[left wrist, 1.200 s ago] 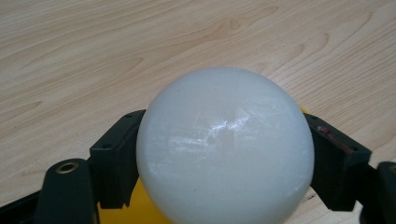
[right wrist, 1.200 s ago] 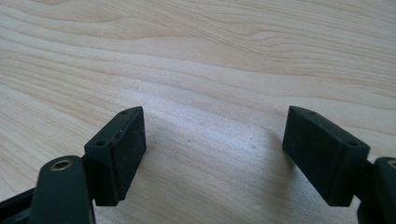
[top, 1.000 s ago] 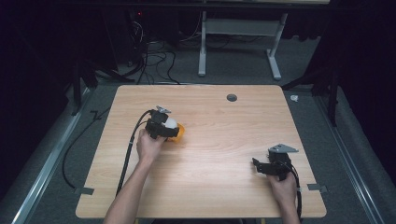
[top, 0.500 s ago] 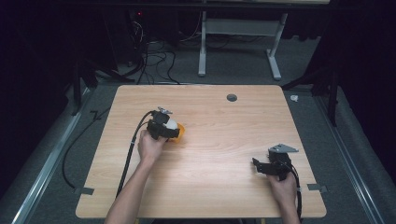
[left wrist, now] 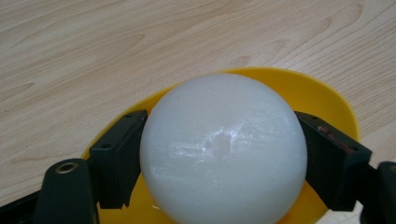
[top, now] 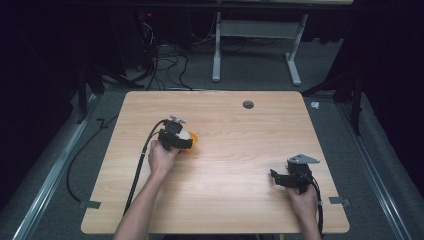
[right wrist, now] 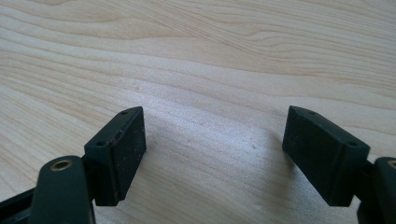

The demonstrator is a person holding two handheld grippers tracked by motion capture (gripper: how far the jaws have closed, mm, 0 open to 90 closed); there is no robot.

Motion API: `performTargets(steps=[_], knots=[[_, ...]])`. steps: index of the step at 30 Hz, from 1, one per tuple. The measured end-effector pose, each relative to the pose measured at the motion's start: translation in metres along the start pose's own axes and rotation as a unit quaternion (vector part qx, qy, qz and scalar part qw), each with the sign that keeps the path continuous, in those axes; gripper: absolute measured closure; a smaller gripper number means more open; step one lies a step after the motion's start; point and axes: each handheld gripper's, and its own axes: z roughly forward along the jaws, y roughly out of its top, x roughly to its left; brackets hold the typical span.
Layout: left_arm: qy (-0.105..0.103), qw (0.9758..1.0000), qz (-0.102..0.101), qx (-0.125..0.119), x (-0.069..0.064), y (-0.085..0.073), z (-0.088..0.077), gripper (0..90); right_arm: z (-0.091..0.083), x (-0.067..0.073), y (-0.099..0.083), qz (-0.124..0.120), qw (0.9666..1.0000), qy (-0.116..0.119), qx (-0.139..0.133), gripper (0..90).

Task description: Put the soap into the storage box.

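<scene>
The black fingers (left wrist: pixel 119 161) of the left gripper (left wrist: pixel 223 158) press against both sides of a smooth white translucent ball (left wrist: pixel 223 147) — the ball is clamped between them, directly over a shallow yellow plastic dish (left wrist: pixel 322 100). In the high view, the left gripper (top: pixel 181 140) sits at the left-centre of the light wooden table (top: pixel 235 165), with the dish (top: pixel 192 138) just beyond it. The right gripper (right wrist: pixel 212 154) has its jaws spread wide and empty — only bare wood lies between them. It rests near the table's right front corner (top: pixel 276 176), well apart from the ball.
</scene>
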Motion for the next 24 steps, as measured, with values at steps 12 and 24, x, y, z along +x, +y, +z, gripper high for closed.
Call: performTargets(steps=[12, 24], knots=[[-0.003, 0.9988, -0.002, -0.049, 0.003, 0.002, -0.023, 23.9, 0.0, 0.0, 0.0, -0.001, 1.0, -0.002, 0.0, 22.3], [-0.005, 0.9979, 0.0, -0.064, 0.007, 0.001, -0.039, 22.8, 0.0, 0.0, 0.0, -0.001, 1.0, -0.002, 0.0, 22.3]])
